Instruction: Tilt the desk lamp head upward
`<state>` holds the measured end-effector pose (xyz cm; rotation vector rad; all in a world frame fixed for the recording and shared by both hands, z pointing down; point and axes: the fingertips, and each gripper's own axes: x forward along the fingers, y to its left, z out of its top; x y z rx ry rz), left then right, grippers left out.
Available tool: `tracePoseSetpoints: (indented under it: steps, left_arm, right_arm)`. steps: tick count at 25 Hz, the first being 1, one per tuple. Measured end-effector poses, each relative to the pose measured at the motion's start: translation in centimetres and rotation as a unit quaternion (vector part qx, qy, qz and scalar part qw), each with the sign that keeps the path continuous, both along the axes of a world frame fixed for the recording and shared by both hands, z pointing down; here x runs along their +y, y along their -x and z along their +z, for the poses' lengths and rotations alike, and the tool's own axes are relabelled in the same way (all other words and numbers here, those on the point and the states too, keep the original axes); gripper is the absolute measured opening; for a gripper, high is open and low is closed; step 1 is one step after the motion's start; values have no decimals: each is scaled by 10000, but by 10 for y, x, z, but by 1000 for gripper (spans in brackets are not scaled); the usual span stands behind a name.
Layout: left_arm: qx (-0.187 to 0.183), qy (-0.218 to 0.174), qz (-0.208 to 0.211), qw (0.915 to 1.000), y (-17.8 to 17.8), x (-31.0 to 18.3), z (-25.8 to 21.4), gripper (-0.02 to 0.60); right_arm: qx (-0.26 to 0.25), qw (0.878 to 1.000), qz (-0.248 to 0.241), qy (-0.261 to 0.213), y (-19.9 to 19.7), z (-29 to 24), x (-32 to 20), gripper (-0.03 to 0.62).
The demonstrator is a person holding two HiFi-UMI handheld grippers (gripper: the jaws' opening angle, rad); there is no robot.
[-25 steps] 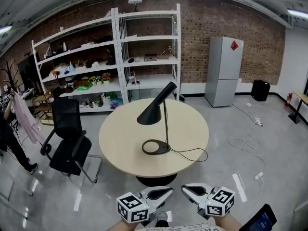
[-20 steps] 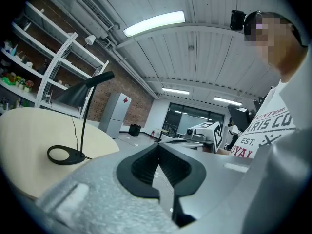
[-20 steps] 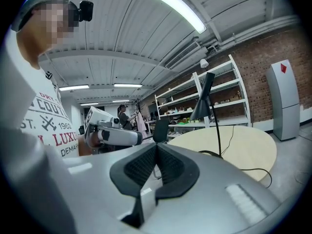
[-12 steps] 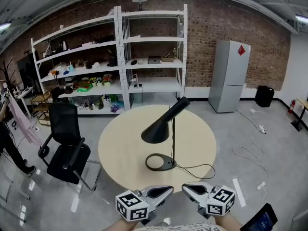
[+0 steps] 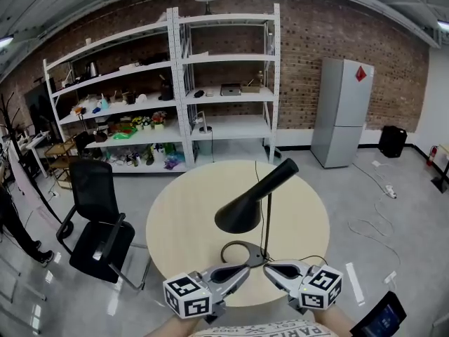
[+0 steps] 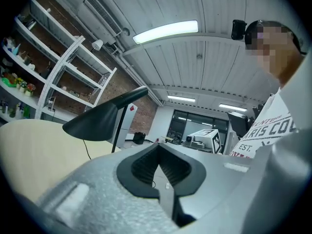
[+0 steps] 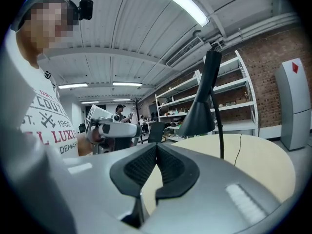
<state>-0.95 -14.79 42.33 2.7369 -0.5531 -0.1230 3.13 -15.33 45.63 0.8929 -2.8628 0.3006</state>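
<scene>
A black desk lamp stands on the round beige table [image 5: 182, 216]. Its cone head [image 5: 240, 214] slopes down to the left, its thin stem [image 5: 267, 223] rises from a ring base [image 5: 242, 252]. My left gripper [image 5: 243, 269] and right gripper [image 5: 269, 269] are level over the table's near edge, just in front of the base, touching nothing. Both are shut and empty. In the left gripper view the lamp head [image 6: 95, 121] lies ahead, beyond my left gripper [image 6: 158, 147]. The right gripper view has the head [image 7: 200, 116] above my right gripper [image 7: 156, 147].
A black office chair [image 5: 98, 220] stands left of the table. White shelves [image 5: 175, 83] with small items and a grey refrigerator [image 5: 344, 111] line the brick back wall. The lamp's cord [image 5: 313, 260] runs off the base to the right. Cables [image 5: 372, 223] lie on the floor at right.
The table and lamp have come nearer and lower in the head view. Both grippers, before short of the table over the floor, now reach over its near edge by the lamp base.
</scene>
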Motion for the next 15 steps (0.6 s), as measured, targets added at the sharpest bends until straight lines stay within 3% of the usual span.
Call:
tracePoseSetpoints:
  steps: [9,15]
  left_arm:
    - [122,-89,-65,9999,14,-41,0,0]
    - [290,133,-100,9994,20,-55,11,0]
  right_arm:
    - [22,9996,291,2,-11,12,-37,6]
    - [-33,9989,461,86,-22,22,-54,6]
